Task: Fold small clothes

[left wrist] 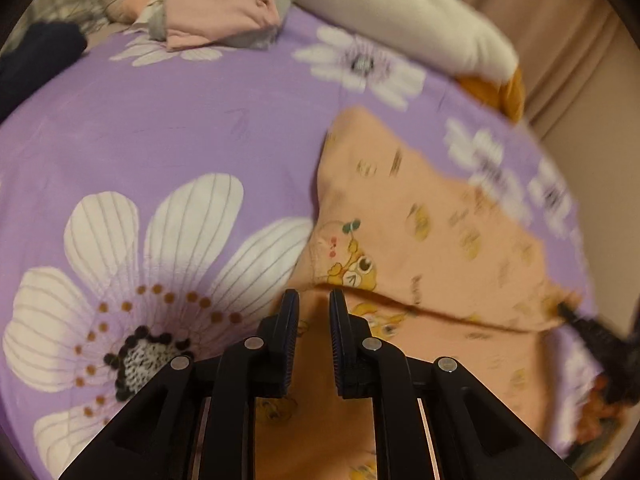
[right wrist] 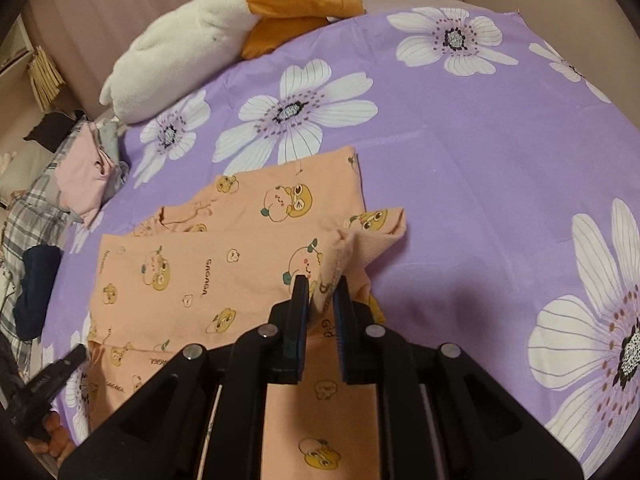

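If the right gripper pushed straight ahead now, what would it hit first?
Most likely the raised fold of the peach printed garment standing between the right gripper fingers, then the purple floral sheet; depth is unclear.

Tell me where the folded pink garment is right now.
In the left wrist view the folded pink garment sits at the top left of the purple floral sheet, beside the white plush toy.

Peach garment (right wrist: 200,272) on floral bedsheet (right wrist: 480,160)

White plush toy (right wrist: 176,52) on floral bedsheet (right wrist: 480,160)
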The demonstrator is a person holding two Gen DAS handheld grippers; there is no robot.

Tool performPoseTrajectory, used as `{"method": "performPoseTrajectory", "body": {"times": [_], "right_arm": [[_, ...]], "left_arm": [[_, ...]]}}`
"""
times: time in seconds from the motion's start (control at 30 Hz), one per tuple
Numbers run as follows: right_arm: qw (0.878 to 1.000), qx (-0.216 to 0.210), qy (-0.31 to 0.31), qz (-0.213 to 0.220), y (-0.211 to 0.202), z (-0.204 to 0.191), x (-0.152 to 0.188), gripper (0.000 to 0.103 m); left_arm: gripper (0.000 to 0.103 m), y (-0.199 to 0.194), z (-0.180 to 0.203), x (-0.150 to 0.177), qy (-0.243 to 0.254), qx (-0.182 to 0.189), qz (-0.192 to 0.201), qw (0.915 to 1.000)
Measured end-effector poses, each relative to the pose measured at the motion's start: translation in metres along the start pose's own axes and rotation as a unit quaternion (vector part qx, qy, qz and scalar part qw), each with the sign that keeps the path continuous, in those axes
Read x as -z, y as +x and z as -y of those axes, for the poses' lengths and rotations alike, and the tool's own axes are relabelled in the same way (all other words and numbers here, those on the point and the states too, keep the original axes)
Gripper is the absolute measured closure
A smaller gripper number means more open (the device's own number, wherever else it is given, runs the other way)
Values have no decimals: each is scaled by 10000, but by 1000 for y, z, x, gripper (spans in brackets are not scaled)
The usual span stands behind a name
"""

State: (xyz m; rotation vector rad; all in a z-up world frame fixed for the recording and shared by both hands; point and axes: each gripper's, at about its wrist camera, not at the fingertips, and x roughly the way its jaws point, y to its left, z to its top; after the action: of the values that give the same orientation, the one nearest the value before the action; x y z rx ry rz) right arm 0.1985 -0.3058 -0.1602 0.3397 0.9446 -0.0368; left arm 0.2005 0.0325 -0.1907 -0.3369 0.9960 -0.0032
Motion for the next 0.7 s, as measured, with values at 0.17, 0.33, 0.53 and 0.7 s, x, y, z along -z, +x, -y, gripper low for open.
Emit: {"method": "performPoseTrajectory", "body": {"times": [0.17, 0.33, 0.53, 0.7], "right_arm": [[10000, -32, -74, -40, 3, -5, -2, 89], [9999, -58, -129, -44, 2, -7, -1, 89], [9996, -242, -124, -37, 0, -14, -2, 88], [9987, -240, -441, 121, -1, -37, -10, 88]], "left_arm": [[92, 1, 9, 0, 266, 86, 7, 9996], [92, 9, -4, -5, -274, 787, -335, 9960], [92, 19, -33, -16, -1201, 964, -96, 9880], [97, 20, -48, -15, -1535, 820, 202, 9845]]}}
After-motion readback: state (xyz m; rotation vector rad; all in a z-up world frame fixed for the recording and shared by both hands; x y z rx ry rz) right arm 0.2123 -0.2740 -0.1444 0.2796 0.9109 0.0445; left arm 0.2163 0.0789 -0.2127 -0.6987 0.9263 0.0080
